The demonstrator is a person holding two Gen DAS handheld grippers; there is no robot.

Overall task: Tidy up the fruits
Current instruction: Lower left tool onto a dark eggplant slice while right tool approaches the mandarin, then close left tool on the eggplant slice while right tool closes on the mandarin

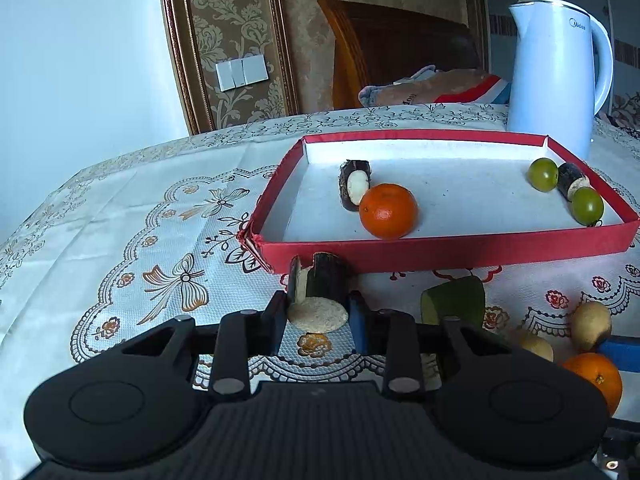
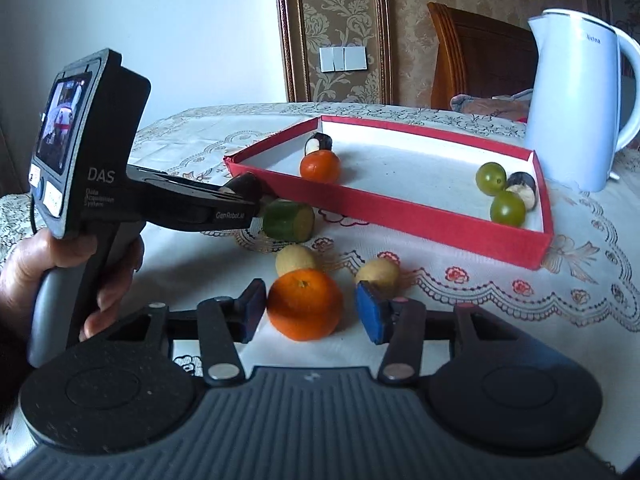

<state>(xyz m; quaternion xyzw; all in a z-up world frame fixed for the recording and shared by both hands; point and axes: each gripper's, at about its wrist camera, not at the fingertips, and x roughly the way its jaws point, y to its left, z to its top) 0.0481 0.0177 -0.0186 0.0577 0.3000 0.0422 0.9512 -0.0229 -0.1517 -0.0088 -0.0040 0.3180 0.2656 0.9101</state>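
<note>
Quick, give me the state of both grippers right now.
Left gripper: shut on the dark sugarcane piece.
Right gripper: open, fingers either side of the orange on the table, not yet closed on it.

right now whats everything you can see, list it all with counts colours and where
red tray: 1, red walls and white floor, on the tablecloth
tangerines: 2, orange, one in the tray, one on the cloth between the right gripper's fingers
green grapes: 2, green, tray's right end
dark sugarcane pieces: 3, two in the tray, one held by the left gripper
green sugarcane piece: 1, on the cloth before the tray
longans: 2, tan, on the cloth
kettle: 1, white, behind the tray
tablecloth: 1, cream, patterned
chair: 1, brown, behind the table
left gripper: shut on the cane
right gripper: open
hand: 1, gripping the left handle
</note>
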